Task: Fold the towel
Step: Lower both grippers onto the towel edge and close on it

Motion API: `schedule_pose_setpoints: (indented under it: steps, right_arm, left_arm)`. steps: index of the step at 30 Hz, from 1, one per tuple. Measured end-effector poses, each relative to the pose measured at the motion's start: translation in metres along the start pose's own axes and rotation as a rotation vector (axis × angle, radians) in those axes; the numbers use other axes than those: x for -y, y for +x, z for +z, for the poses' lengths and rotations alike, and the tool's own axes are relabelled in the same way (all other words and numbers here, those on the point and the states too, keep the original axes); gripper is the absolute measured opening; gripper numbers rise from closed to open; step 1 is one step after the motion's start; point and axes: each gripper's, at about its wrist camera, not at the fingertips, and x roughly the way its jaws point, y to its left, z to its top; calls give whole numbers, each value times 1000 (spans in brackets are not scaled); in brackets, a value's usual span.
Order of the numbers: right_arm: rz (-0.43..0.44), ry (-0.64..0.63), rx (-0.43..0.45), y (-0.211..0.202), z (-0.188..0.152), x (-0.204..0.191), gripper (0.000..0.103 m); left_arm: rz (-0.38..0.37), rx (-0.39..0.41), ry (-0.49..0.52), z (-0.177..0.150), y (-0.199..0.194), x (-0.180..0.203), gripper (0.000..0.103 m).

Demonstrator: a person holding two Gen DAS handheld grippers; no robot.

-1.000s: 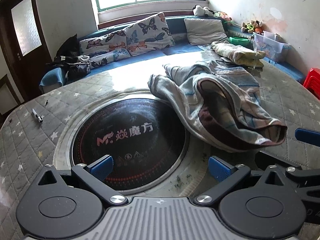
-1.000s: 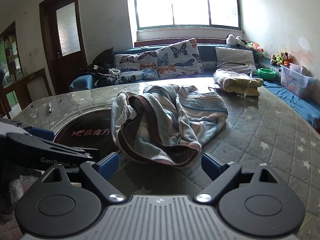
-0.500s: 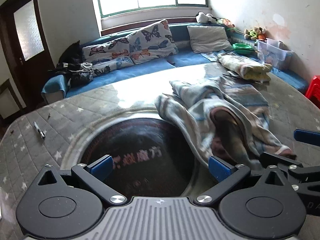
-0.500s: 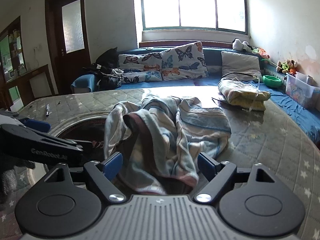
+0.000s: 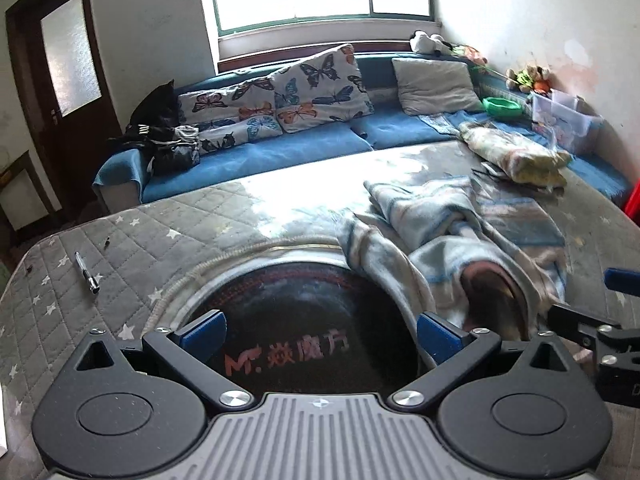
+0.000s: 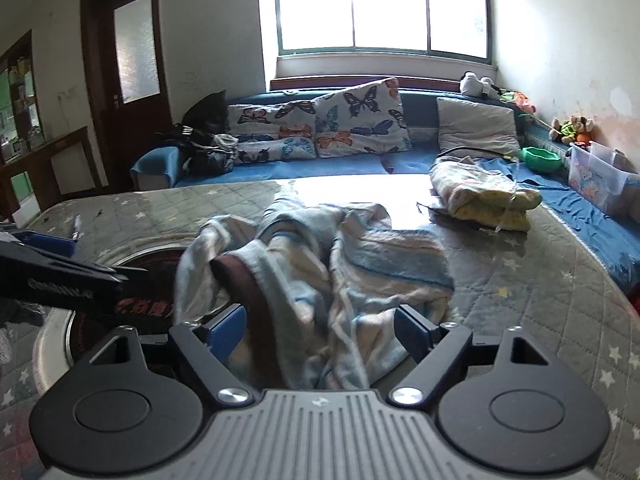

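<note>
One crumpled striped towel (image 5: pixel 460 240) is seen on the quilted table cover (image 5: pixel 132 240), with its near-left part draped over the rim of the round black cooktop (image 5: pixel 304 320) sunk in the table. Only the left wrist view shows the cooktop's printed face and one pen (image 5: pixel 86 272) lying to the left of the cooktop; there the left gripper (image 5: pixel 316 332) is spread wide over the cooktop with nothing between its blue pads, the right pad lying just beside the towel's edge. Only the right wrist view shows the towel's brown border (image 6: pixel 240 280) and a shelved cabinet (image 6: pixel 20 92) left of the door. In that view the right gripper (image 6: pixel 320 330) is held wide, the towel's near folds lie between its two fingers, and no squeeze on the cloth can be made out. Beyond the cooktop, one folded yellowish blanket (image 6: pixel 480 196), two butterfly cushions (image 6: pixel 320 124), one grey pillow (image 6: pixel 476 130) and one green bowl (image 6: pixel 542 159) are counted.
</note>
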Motion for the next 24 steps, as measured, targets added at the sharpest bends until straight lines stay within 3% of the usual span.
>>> schedule_pose_setpoints:
  steps: [8,13,21,24]
  right_arm:
    - [-25,-19,10,19,28,17,73]
    - [19,-11,-50,49,40,21,63]
    - [47,17,-115,76,37,27,57]
    - [51,9,-129,80,35,27,52]
  left_arm:
    - [-22,-27,-107,31,25,-21,97]
    - [-39,-69,-125,45,49,-20,91]
    - [-80,-98,-85,54,78,-4,90]
    - [-92,-121,-71,52,87,2,79]
